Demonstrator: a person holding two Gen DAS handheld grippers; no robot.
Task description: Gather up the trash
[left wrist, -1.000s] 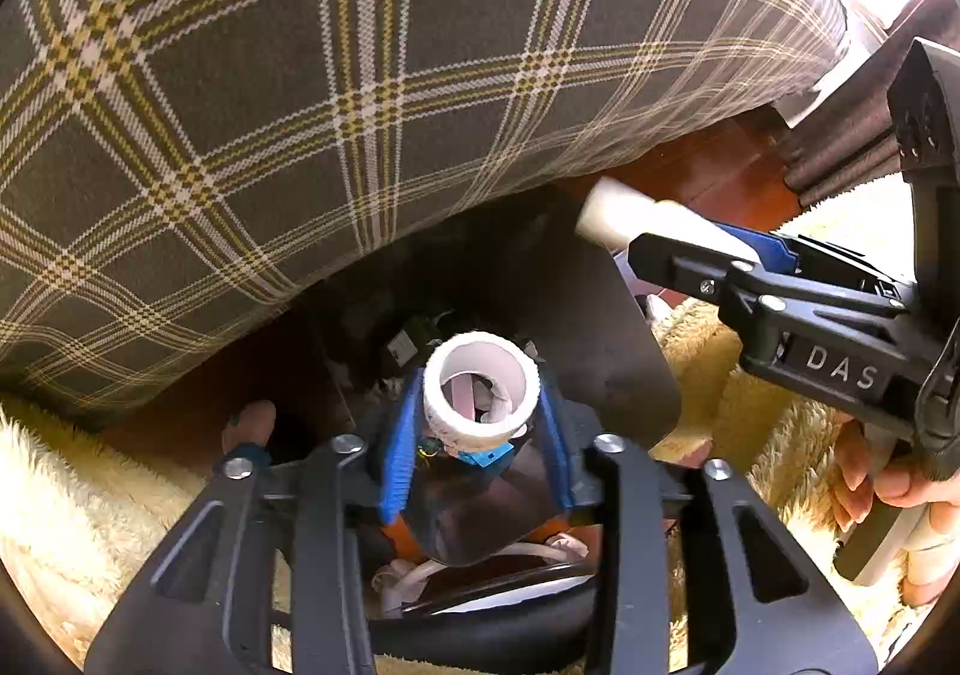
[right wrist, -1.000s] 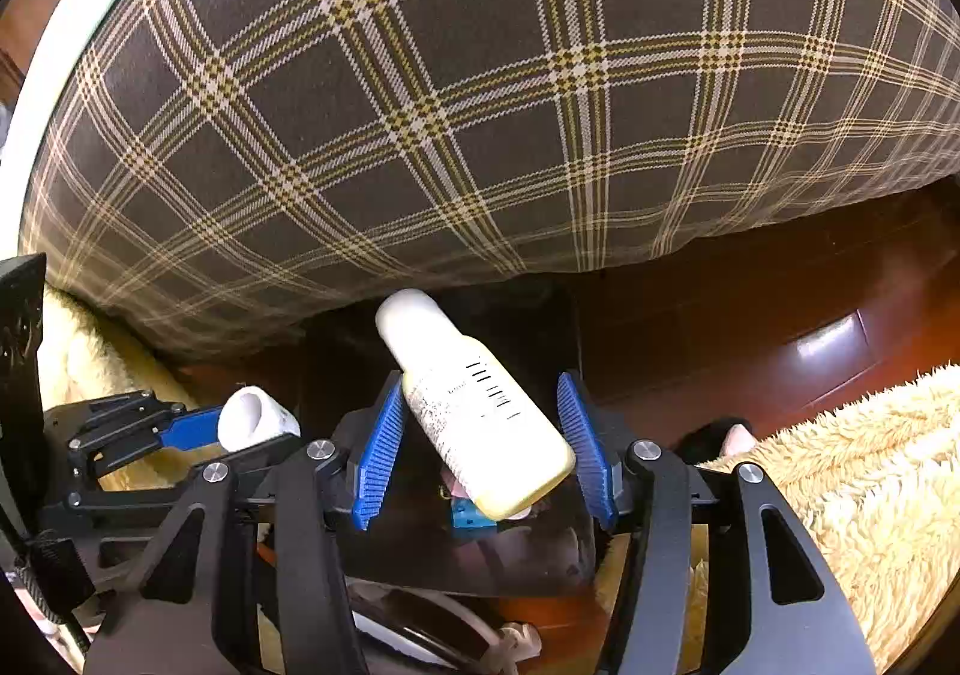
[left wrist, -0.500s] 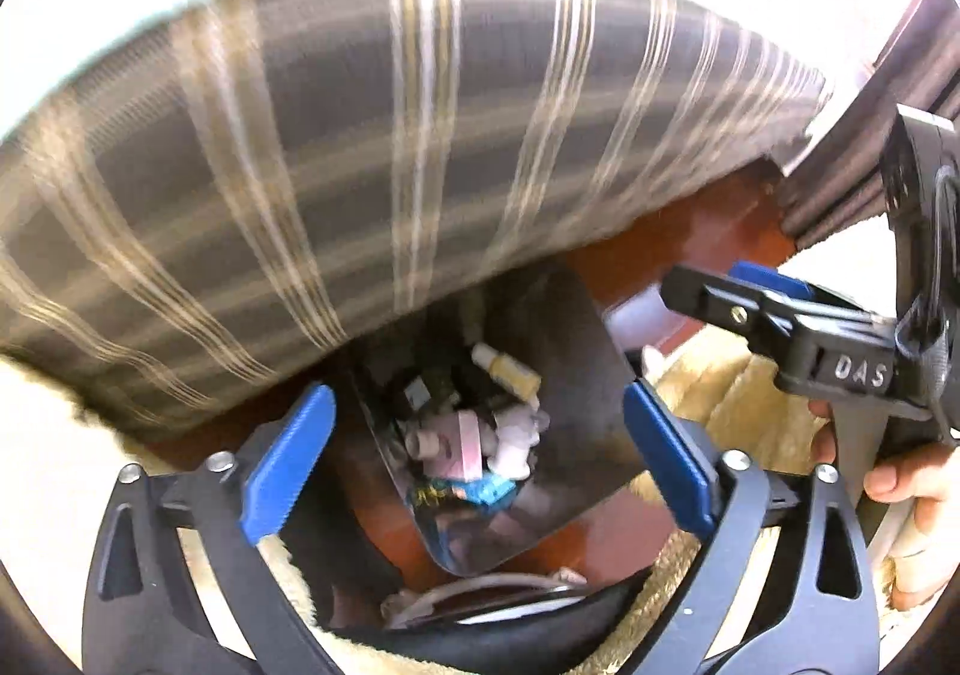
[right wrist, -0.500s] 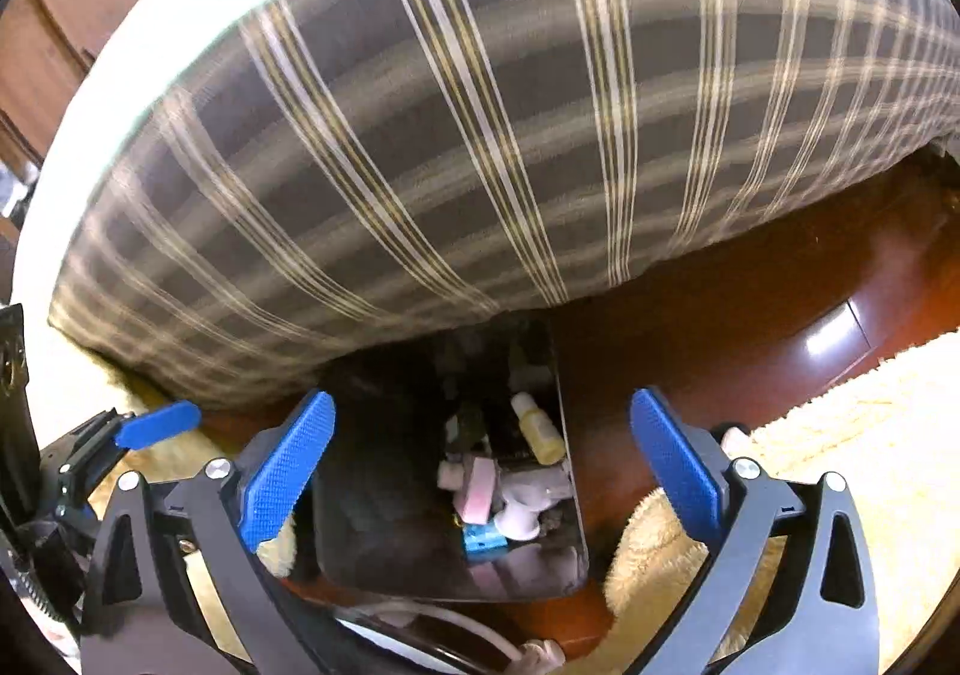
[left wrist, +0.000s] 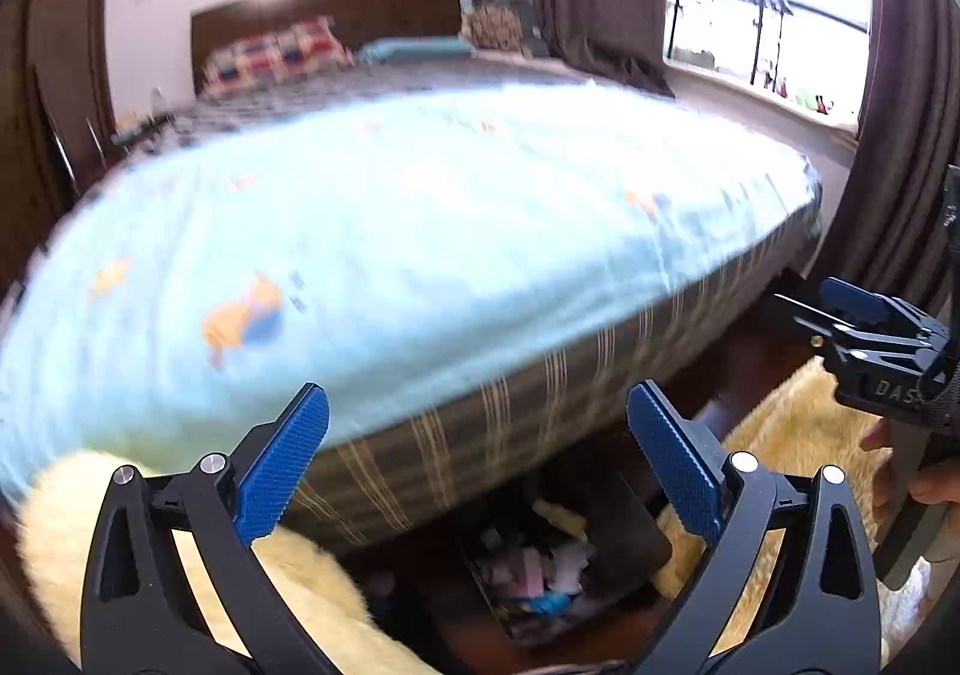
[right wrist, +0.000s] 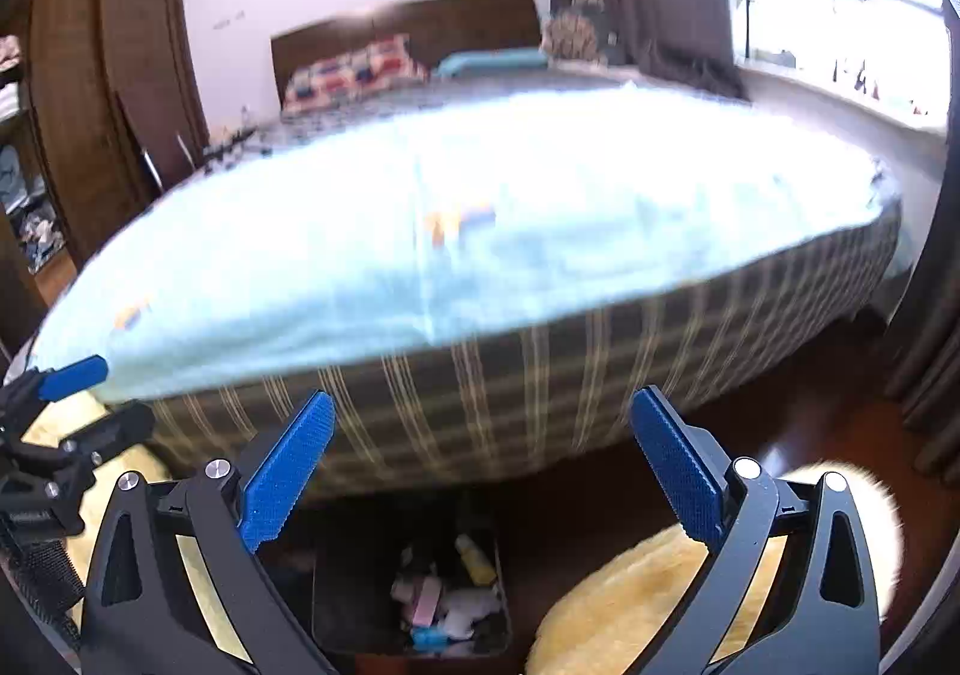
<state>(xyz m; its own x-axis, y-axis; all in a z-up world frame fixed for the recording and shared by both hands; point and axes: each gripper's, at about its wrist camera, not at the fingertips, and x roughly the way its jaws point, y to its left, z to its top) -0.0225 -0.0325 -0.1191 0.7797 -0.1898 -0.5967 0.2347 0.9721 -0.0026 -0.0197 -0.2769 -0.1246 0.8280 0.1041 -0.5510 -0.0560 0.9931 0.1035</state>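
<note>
A dark trash bin (left wrist: 636,531) stands on the wood floor at the foot of the bed, holding several bits of trash (left wrist: 540,573). My left gripper (left wrist: 477,405) hangs open above it, nothing between its blue pads. The right wrist view shows the same bin (right wrist: 342,573) with a pale yellow bottle (right wrist: 474,558) and pink and white scraps inside. My right gripper (right wrist: 483,405) is likewise open and empty above it. Each gripper appears in the other's view: the right gripper (left wrist: 864,327) at the right edge, the left gripper (right wrist: 60,405) at the left edge.
A large bed with a light blue blanket (left wrist: 420,231) and plaid side (right wrist: 540,393) fills the middle. A fluffy yellow rug (right wrist: 630,603) flanks the bin. A wooden wardrobe (right wrist: 108,105) stands left, curtains and a window (left wrist: 750,15) right. A person's hand (left wrist: 924,483) holds the right gripper.
The left gripper let go of a white tape roll and the right of a white bottle; both now lie in the bin. Both grippers opened wide, rose and tilted up, bringing the bed top into view.
</note>
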